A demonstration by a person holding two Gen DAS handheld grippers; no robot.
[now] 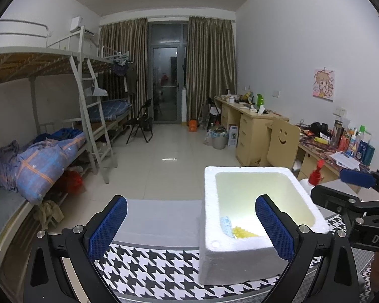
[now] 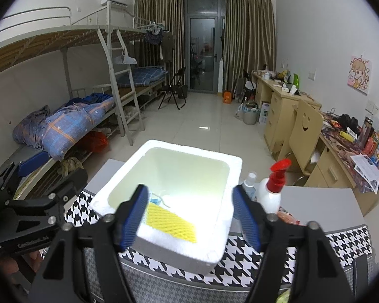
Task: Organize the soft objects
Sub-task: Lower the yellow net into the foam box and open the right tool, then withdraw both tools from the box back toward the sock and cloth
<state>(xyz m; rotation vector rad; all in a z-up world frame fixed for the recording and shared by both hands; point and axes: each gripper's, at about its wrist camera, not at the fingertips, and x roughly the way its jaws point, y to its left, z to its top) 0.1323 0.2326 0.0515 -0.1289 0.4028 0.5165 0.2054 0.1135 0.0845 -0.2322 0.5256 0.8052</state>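
Note:
A white foam box (image 1: 240,257) (image 2: 214,250) stands on a houndstooth-patterned table (image 1: 149,270). Inside it lie a yellow foam net (image 2: 170,222) (image 1: 243,233) and a light blue item with a white string (image 2: 155,200) (image 1: 226,223). My left gripper (image 1: 192,227) is open and empty, above the table with its right finger over the box's near side. My right gripper (image 2: 190,218) is open and empty, hovering over the box's near rim. The right gripper also shows at the right edge of the left wrist view (image 1: 356,189).
A white spray bottle with a red trigger (image 2: 271,192) (image 1: 315,174) and a small clear bottle (image 2: 250,184) stand right of the box. A snack packet (image 2: 286,216) lies beside them. A bunk bed (image 1: 38,151) is left, desks (image 1: 260,131) right.

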